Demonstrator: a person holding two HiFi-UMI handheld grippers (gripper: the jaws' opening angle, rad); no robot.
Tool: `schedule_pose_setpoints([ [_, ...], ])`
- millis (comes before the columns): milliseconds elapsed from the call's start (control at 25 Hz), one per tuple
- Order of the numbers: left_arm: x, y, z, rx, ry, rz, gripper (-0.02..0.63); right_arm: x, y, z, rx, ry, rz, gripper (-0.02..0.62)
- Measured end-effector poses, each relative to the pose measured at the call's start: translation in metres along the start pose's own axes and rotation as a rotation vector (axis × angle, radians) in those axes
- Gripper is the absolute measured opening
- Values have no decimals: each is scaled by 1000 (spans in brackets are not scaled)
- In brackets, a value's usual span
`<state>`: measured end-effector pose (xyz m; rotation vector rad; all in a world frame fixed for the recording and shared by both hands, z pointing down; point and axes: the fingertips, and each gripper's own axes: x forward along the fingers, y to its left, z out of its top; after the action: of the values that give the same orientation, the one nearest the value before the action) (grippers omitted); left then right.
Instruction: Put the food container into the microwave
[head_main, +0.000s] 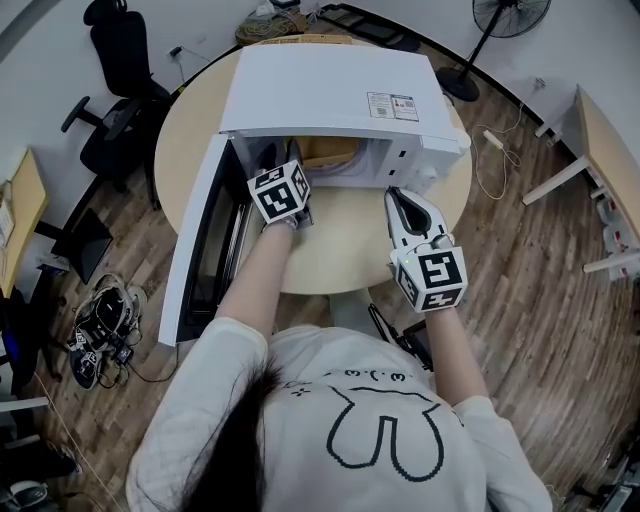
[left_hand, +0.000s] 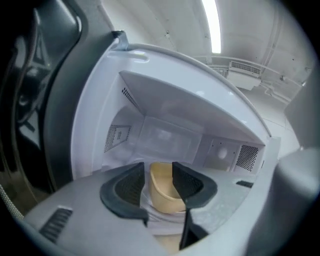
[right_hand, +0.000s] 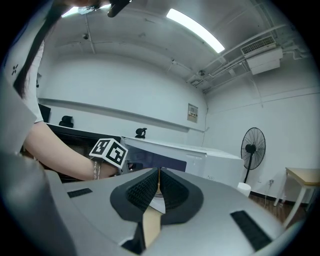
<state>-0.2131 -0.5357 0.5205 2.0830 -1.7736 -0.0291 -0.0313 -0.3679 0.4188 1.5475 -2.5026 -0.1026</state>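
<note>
Reaching into the open microwave (head_main: 330, 85) from above, the left gripper (head_main: 285, 185) has the tan food container (head_main: 328, 152) inside at its 12 o'clock. Its own view shows jaws apart, the container between them. The right gripper (right_hand: 159, 182) view shows jaws pressed together, empty.

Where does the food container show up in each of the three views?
Head view: food container, upper centre, inside the open microwave.
Left gripper view: food container, lower centre, between the left gripper's parted jaws.
Right gripper view: not in it.
Shared landmark: the white microwave, in all three.
</note>
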Motion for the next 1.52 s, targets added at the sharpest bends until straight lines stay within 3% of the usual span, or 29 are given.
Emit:
schedule_pose_setpoints([
  [480,-40,-7,17,11,12,-27,167,-5,11,34,15,-17,8,32],
  [880,-61,-15,34,32,-8,-33,167,-6,-6,52,44,-24,30,34],
  [1520,-119,-40,72,151,-100,-11,167,-19,-18,73,39,-57,128,32],
])
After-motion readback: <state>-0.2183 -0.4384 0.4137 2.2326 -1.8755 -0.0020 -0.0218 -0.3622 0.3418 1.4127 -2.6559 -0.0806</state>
